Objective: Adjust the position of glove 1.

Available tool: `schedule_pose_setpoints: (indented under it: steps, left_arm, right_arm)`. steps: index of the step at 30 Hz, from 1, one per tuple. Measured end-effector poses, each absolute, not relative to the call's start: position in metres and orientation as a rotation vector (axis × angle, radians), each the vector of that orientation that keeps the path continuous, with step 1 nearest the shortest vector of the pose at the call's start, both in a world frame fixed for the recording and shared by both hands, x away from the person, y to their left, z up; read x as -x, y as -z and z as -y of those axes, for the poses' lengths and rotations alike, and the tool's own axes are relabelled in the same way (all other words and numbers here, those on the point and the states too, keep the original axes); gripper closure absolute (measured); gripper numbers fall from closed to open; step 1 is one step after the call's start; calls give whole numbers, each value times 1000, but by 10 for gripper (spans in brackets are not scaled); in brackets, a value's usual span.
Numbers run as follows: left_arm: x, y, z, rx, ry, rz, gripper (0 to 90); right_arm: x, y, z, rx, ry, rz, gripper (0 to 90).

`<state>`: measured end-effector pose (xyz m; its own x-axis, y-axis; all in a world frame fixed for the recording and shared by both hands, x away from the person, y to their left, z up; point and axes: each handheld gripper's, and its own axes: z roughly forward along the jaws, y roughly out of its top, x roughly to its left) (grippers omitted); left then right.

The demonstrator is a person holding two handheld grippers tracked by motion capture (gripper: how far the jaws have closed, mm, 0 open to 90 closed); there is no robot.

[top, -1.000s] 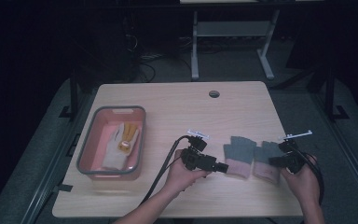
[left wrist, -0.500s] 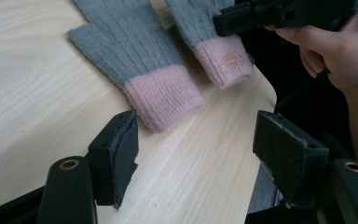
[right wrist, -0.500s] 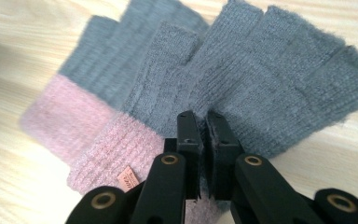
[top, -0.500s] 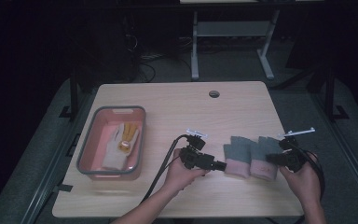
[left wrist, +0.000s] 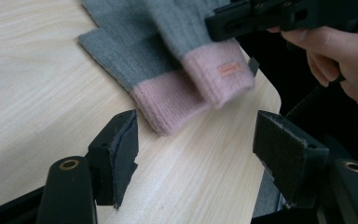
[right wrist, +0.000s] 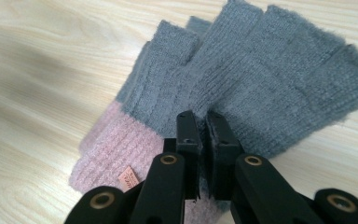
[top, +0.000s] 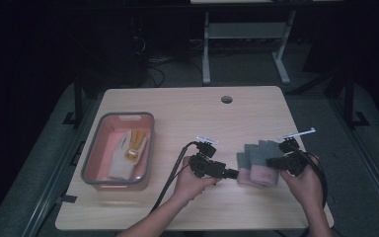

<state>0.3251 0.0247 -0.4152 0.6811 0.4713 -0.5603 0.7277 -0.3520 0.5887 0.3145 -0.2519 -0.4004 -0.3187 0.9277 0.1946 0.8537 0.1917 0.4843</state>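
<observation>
A: What takes up most of the scene?

B: A pale wooden table [top: 187,123] with a round cable hole [top: 226,99] near its far edge. On its left side sits a grey-rimmed tray [top: 91,158] with a pinkish inside, and a light glove with a yellow patch [top: 128,150] lies in it.

A: And the gloves being worked on?

B: A pair of grey knit gloves with pink cuffs [top: 257,165] lies on the right part of the table, near the front edge, between the two grippers. One glove rests on top of the other, fingers pointing away from the person and cuffs toward the person. The upper cuff carries a small orange label [left wrist: 229,68].

A: How does the right gripper stand?

B: The right gripper [right wrist: 203,122] has its jaws pressed together, with a fold of the upper glove's grey knit pinched between them, just above the pink cuff. In the high view it sits at the gloves' right edge.

A: And the left one?

B: The left gripper [left wrist: 196,140] has its jaws spread wide and holds nothing. It hangs just short of the pink cuffs, the lower cuff lying a little beyond its pads. In the high view its tip is just beside the gloves' left edge.
</observation>
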Motion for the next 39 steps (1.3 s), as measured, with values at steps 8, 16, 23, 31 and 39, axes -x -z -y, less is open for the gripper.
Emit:
schedule_pose_setpoints:
  steps: [8,16,23,31,39]
  left_arm:
    - [-327,415,-27,-2014,363,-931,312]
    - [-328,417,-29,-2013,363,-946,313]
    - [-329,424,-23,-2022,370,-955,313]
    - [-337,432,-9,-2020,366,-999,313]
    - [-342,443,7,-2011,371,-1036,319]
  right_arm:
    - [-324,404,231,-1742,-762,-2342,853]
    - [-332,411,222,-1784,-719,-2338,852]
    - [-333,422,222,-1805,-724,-2341,809]
    - [-326,415,239,-1837,-846,-2255,645]
    - [-320,423,259,-1900,-920,-2210,549]
